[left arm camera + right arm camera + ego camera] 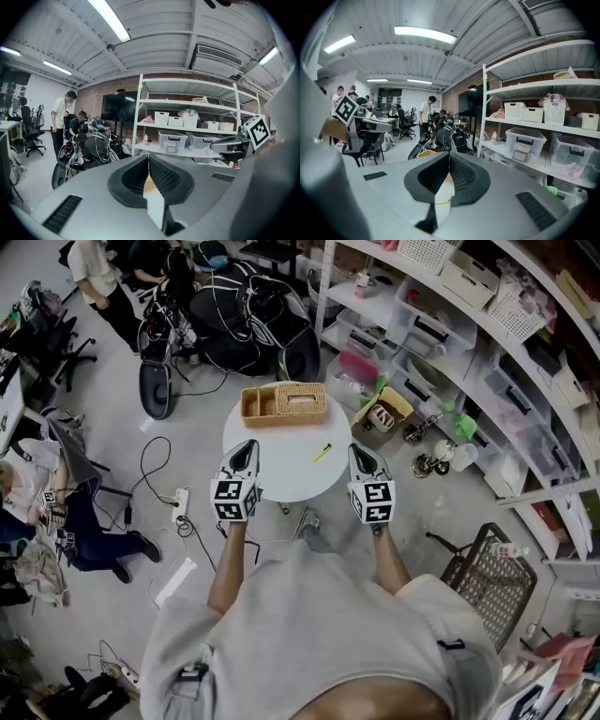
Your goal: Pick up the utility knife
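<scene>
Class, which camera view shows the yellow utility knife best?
The head view: the whole utility knife lies in plain sight on the white table. The right gripper view catches only a thin yellow sliver of it; the left gripper view shows none.

The room was lit brightly and evenly by ceiling strip lights [424, 33], seen high above the desk [281, 460]. The desk top was rendered almost washed-out white, and only faint, soft shadows were cast on the floor around it. The straight shelving [375, 307] right of the desk was bowed by wide-angle distortion. Both gripper views were vignetted black at the corners, and near surfaces were softened.
</scene>
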Tool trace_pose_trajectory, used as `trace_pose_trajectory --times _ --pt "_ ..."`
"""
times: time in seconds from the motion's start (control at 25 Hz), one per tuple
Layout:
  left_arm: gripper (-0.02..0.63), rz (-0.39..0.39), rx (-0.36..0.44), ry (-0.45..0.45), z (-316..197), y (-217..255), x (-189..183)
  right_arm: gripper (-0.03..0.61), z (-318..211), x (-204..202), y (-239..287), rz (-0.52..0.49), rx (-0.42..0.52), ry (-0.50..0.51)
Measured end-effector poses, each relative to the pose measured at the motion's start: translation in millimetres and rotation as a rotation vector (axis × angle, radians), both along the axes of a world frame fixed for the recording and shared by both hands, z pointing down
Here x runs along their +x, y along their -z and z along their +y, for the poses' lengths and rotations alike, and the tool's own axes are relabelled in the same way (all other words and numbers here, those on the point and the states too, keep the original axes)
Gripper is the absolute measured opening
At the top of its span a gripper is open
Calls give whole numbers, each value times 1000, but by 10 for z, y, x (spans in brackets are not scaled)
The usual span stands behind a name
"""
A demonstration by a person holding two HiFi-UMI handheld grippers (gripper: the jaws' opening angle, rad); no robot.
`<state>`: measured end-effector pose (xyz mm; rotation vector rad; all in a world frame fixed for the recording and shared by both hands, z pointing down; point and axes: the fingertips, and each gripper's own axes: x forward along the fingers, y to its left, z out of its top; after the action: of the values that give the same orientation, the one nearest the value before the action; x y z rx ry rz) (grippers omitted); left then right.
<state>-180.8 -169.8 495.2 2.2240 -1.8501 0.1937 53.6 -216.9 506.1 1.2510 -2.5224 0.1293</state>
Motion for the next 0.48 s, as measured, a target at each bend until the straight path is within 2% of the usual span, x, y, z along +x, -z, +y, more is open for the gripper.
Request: trace_pose_trajectory --times 0.48 --pt "23 -34 -13 64 -956 -17 -107 31 -1175 -186 -34 -9 -6 83"
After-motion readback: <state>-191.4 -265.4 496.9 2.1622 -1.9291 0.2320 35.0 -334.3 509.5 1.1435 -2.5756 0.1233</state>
